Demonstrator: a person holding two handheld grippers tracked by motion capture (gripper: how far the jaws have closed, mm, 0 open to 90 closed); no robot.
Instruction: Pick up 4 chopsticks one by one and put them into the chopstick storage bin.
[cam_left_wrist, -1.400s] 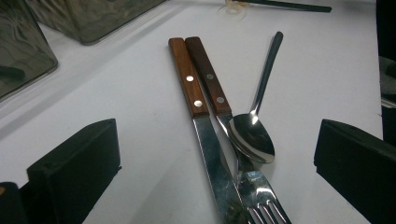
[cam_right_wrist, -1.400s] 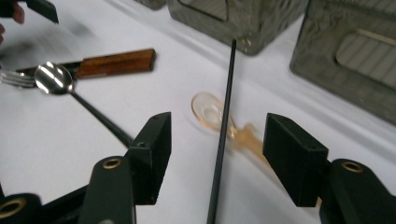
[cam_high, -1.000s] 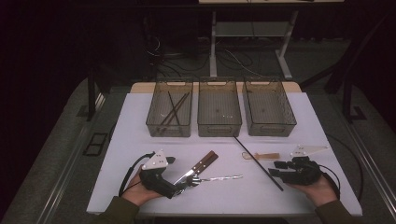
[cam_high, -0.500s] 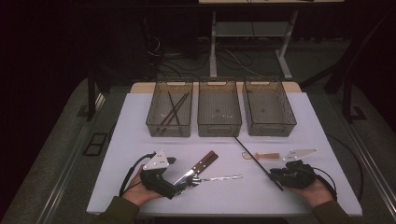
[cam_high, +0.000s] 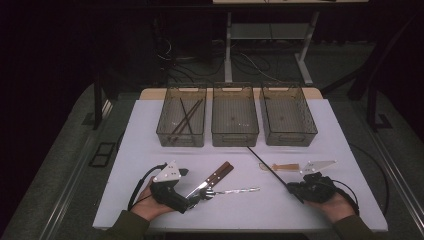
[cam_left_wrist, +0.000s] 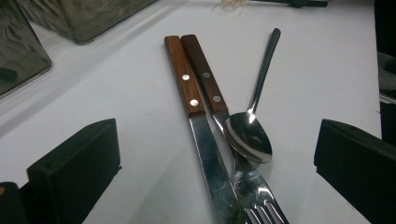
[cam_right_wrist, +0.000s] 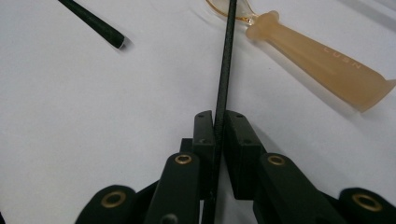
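Observation:
In the right gripper view, my right gripper (cam_right_wrist: 219, 123) is shut on a thin black chopstick (cam_right_wrist: 225, 60); its jaws have just been closing on it. From above, that chopstick (cam_high: 267, 167) lies slanted on the white table, with the right gripper (cam_high: 295, 189) at its near end. My left gripper (cam_high: 192, 200) stands open and low over a wooden-handled knife (cam_left_wrist: 187, 84), a wooden-handled fork (cam_left_wrist: 259, 196) and a steel spoon (cam_left_wrist: 250, 135). All three lie between its wide-apart jaws, untouched.
Three clear bins stand in a row at the back: the left bin (cam_high: 165, 131) holds dark chopsticks (cam_high: 185, 115), then the middle bin (cam_high: 235, 132) and the right bin (cam_high: 289, 135). An amber plastic utensil (cam_right_wrist: 322, 60) and a second black stick (cam_right_wrist: 93, 21) lie near the right gripper.
The right gripper's jaws have closed onto the black chopstick, and the hand shifted slightly. The left gripper and the cutlery under it have stayed put.

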